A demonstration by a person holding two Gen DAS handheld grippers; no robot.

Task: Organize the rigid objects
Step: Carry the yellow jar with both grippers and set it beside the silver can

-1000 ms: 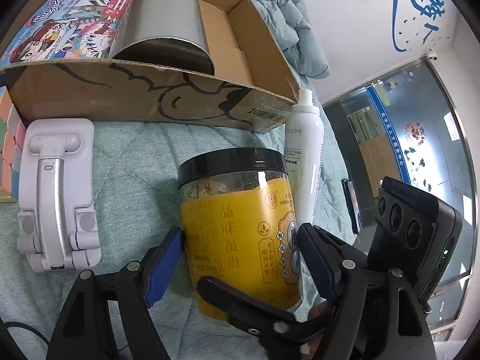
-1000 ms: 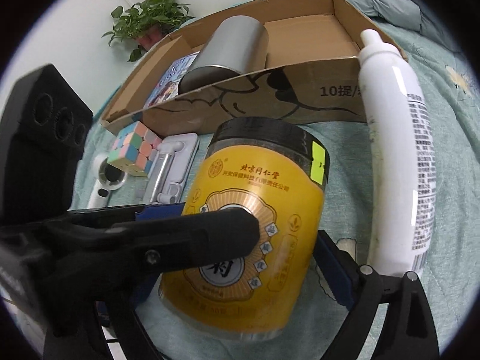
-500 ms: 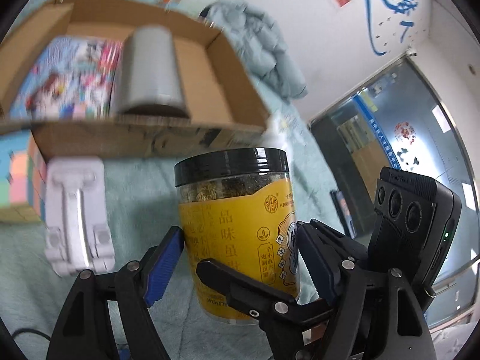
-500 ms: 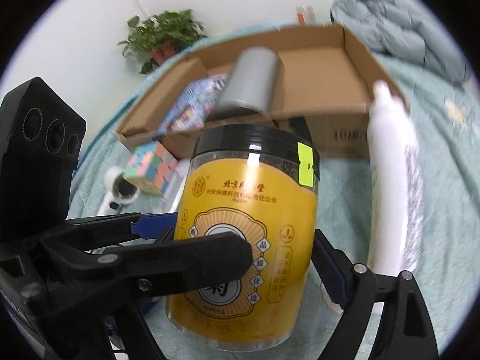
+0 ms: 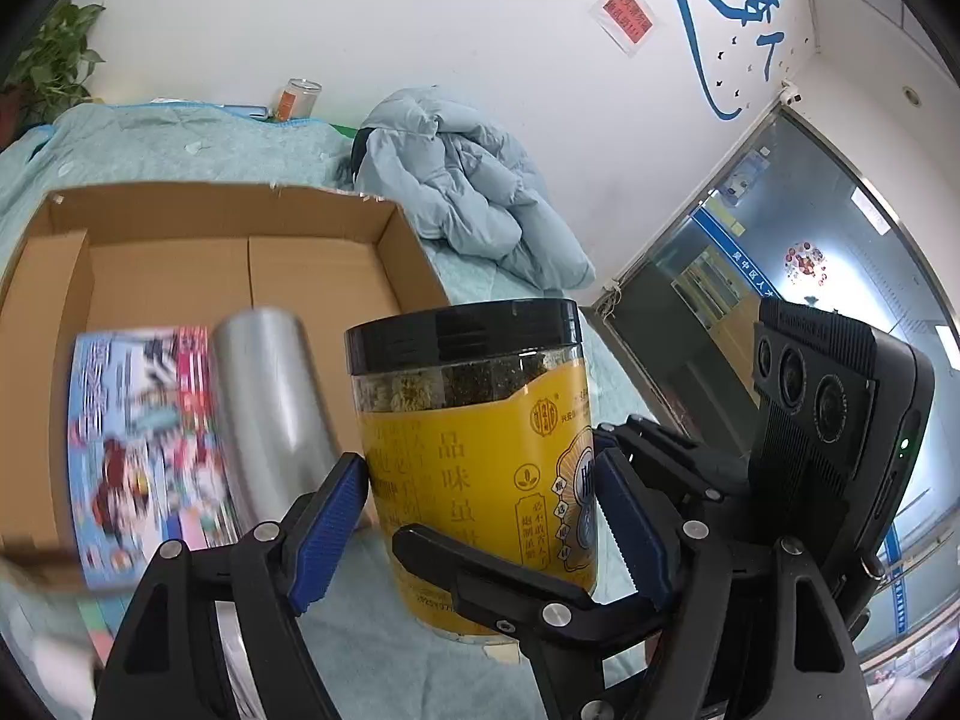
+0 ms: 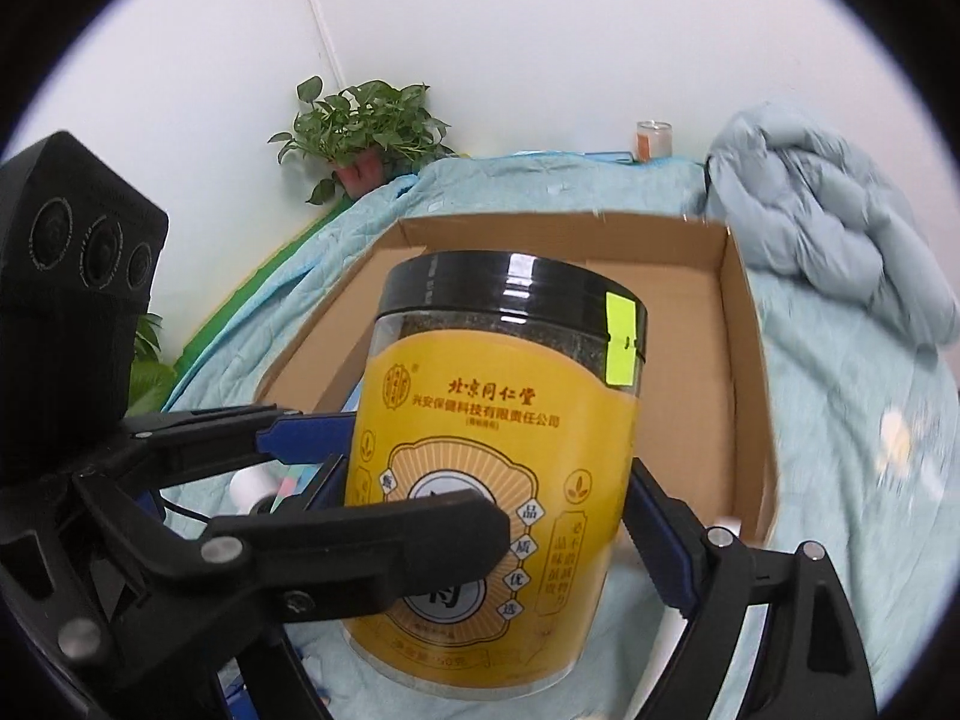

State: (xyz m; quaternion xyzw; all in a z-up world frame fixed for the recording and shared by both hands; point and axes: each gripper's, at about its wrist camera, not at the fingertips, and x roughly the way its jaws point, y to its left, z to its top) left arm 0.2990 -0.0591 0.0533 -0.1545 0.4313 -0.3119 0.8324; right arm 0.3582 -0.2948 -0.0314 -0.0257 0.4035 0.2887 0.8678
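Jar base: in the left wrist view the bottom of the yellow jar (image 5: 480, 468) is partly covered by the black fingers of the grippers crossing in front of it.
Jar label: lower centre of the label hidden behind a black finger (image 6: 384, 546) in the right wrist view — its big character unreadable.
Book: the picture book (image 5: 144, 450) in the cardboard box (image 5: 180, 240), left of the jar, is smeared by blur; cover not legible.
Steel cup: the cup (image 5: 270, 408) just left of the jar has its lower end hidden behind a blue pad.
Box front wall: blurred, cut off below the book.
Small white thing: left of the jar, between fingers — too hidden to tell.
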